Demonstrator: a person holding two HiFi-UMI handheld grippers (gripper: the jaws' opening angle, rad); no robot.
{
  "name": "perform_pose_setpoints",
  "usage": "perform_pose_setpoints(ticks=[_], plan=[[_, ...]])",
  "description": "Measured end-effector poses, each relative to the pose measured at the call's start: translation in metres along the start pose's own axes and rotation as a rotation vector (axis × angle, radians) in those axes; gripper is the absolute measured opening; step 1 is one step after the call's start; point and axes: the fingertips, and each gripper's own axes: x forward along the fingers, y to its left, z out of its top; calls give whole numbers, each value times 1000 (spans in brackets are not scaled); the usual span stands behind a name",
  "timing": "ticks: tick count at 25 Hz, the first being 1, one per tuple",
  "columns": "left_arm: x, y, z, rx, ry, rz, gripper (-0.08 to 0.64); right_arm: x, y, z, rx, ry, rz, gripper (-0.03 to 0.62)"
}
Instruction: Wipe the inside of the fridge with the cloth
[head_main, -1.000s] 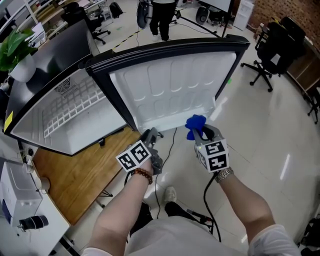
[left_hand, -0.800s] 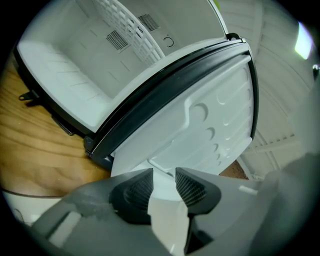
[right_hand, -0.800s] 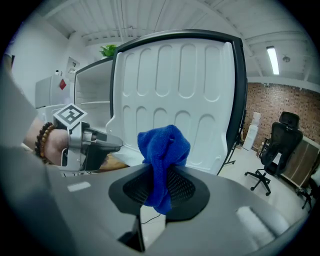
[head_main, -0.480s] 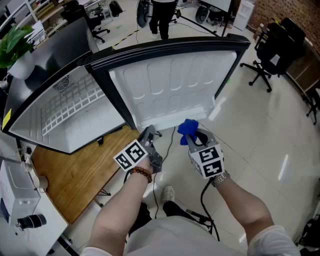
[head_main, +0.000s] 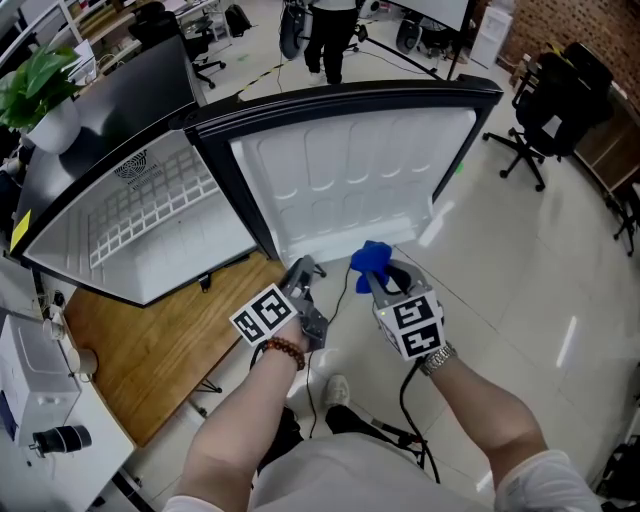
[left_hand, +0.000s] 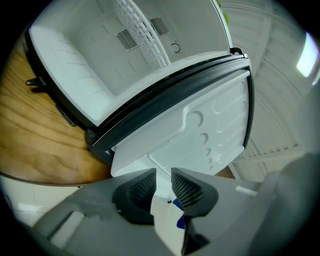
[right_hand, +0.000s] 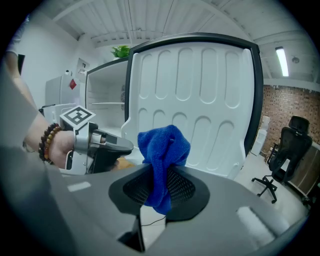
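One blue cloth (right_hand: 162, 150) hangs clamped in the jaws of our right gripper (right_hand: 160, 176); our left gripper (left_hand: 163, 176), jaws just closing yet apart, holds nothing.

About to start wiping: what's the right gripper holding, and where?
The blue cloth, pinched across its bunched middle by the right gripper; folds stick out above and below.

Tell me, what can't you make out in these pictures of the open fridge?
- Fridge interior: right gripper view, mostly behind the open door.
- Left gripper: jaws just been closing; its view doesn't settle whether they pinch the door's edge.
- Blue cloth: head view, lower part hidden by the right gripper.
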Motion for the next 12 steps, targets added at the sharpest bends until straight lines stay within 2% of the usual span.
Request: perform_pose_setpoints(ticks=[8, 12], plan=[[11, 12, 11, -132, -71, 6, 114, 0, -2, 1, -9, 6, -3, 67], [12, 12, 13, -167, -98, 4, 71, 0, 2, 2, -6, 7, 5, 67]])
